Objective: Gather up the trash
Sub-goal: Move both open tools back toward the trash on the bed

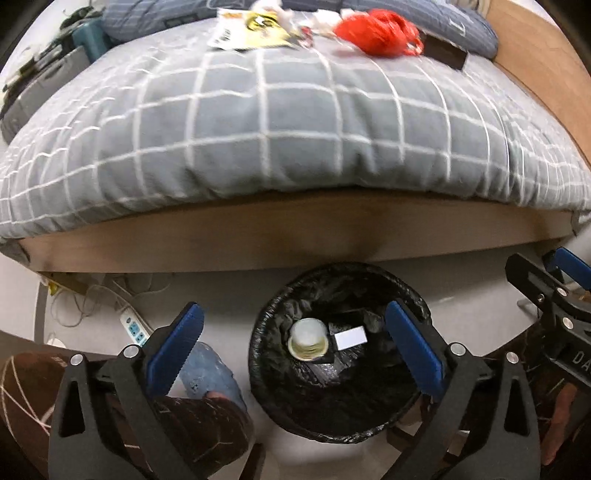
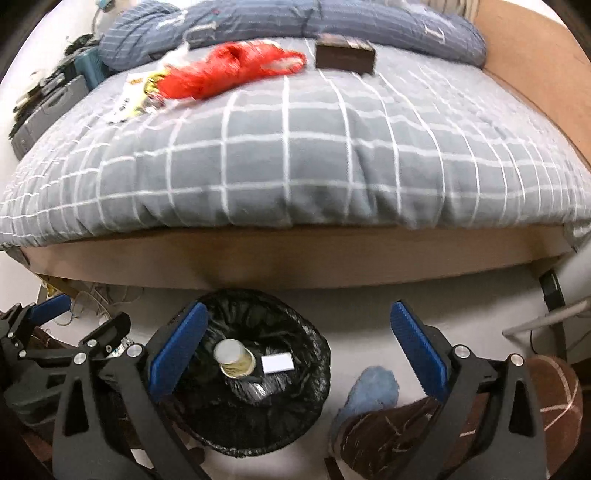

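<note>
both grippers hang over the floor at the foot of the bed (image 1: 295, 122), jaws spread wide with nothing between them: the left gripper (image 1: 293, 349) sits above the black-lined bin (image 1: 280, 413), the right gripper (image 2: 299, 354) just to the bin's right over bare floor. inside the bin lie a paper cup (image 1: 308, 338) on its side and a small white card (image 1: 350, 338); the liner's folds hide whatever else is under them. up on the checked duvet, well apart from the bin, the remaining trash is smeared by blur: a red plastic bag (image 2: 229, 74), a yellow-and-white wrapper (image 1: 247, 29) (print unreadable) and crumpled bits i can't identify. a dark box (image 2: 345, 53) rests near the pillows (image 2: 406, 26).
</note>
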A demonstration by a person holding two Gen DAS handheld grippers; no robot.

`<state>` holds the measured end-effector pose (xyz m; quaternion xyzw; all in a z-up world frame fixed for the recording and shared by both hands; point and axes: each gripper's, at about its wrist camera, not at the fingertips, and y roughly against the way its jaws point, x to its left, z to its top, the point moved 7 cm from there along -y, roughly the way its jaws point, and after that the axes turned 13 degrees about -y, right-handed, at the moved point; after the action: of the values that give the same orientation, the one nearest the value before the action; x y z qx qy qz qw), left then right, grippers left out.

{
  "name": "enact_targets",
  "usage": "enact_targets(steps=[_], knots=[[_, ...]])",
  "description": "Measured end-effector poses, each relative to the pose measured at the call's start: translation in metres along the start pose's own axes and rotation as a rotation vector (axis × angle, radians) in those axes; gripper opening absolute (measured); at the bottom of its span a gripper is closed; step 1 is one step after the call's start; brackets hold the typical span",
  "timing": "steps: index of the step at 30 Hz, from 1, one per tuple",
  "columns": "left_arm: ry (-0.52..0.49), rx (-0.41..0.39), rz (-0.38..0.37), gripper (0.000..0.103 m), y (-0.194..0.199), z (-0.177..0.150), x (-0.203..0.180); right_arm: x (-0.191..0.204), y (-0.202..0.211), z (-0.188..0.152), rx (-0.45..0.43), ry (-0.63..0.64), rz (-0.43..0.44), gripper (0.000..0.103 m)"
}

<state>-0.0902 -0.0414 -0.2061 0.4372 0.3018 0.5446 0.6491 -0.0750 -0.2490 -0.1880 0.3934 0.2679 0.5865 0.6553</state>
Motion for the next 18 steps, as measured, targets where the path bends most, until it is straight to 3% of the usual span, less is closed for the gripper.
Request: enact_targets(steps=[9,18], knots=[[0.06,-0.096,0.037,0.097,0.03,0.032,0.041,0.009,0.023,0.04,-0.146,0.001,0.074,0.095],[0.05,-0.168,0.065,0.097,0.04,0.076,0.054,0.025,0.026,0.078,-0.197,0.032,0.098,0.095]])
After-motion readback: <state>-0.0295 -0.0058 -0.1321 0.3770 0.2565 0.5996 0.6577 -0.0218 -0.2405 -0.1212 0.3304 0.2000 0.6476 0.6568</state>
